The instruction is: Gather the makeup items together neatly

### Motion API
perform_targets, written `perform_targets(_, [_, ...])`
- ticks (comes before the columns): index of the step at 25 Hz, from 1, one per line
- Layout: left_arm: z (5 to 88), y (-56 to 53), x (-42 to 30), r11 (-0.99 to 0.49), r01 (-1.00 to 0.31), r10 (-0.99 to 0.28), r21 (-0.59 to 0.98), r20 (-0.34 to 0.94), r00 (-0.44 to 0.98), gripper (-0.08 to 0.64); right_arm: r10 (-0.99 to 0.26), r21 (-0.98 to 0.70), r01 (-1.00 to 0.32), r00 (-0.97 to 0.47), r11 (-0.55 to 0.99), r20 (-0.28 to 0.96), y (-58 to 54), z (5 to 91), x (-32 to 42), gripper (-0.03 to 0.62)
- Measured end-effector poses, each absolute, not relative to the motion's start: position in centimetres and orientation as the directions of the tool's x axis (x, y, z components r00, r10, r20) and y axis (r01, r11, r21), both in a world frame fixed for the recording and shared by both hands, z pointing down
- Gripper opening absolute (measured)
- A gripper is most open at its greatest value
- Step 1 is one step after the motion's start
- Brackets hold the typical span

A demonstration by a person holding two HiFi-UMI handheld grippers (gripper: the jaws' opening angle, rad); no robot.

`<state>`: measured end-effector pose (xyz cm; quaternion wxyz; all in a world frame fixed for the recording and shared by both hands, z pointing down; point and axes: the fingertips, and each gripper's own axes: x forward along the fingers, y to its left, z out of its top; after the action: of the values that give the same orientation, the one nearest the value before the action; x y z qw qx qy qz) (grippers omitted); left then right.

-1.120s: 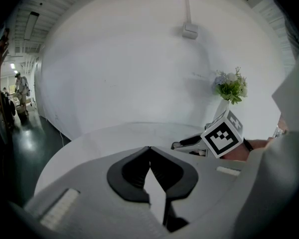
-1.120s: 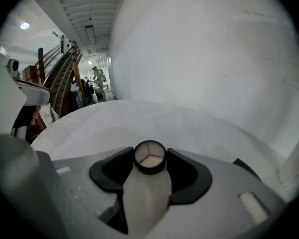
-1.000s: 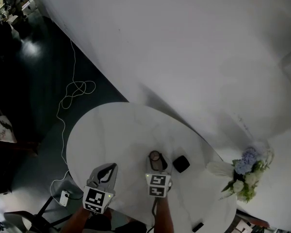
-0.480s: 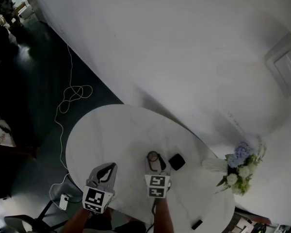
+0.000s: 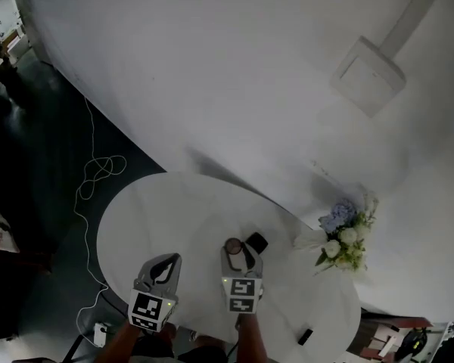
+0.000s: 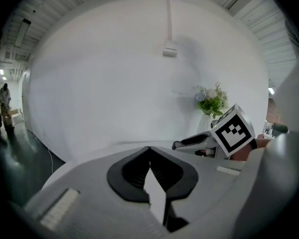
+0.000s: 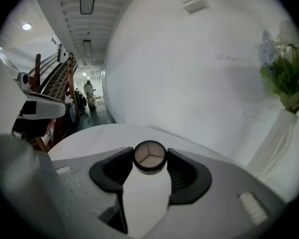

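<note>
Right gripper view: right gripper (image 7: 149, 159) clamps the round black-rimmed powder compact (image 7: 150, 156) just left of the black square case (image 5: 255, 243); left gripper (image 6: 149, 152), pinched together and empty, hangs farther left of that case.

The right tool (image 5: 239, 254) has raised the round compact (image 5: 233, 246) above the surface (image 5: 155, 210), so it now shows just beside the black case (image 5: 256, 242). The left tool (image 5: 169, 259) has lifted too, and the flowers (image 5: 340, 233) appear further left.

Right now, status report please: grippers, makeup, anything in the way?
Left gripper shut, empty. Right gripper shut on round compact. Black case on table close by. Nothing seen in the way.
</note>
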<state>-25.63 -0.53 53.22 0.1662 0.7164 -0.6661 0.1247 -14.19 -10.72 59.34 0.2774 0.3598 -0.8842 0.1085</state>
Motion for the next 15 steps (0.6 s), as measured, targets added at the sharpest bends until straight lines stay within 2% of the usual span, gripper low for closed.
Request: perform_targets(15, [47.6,-0.8,-16.7,-0.282,-0.958,-0.911,0.044,0.301,0.282,0.011,-0.733,0.052,-0.827,-0.465,0.56,0.496,-6.3,52.2,-3.6,0.215])
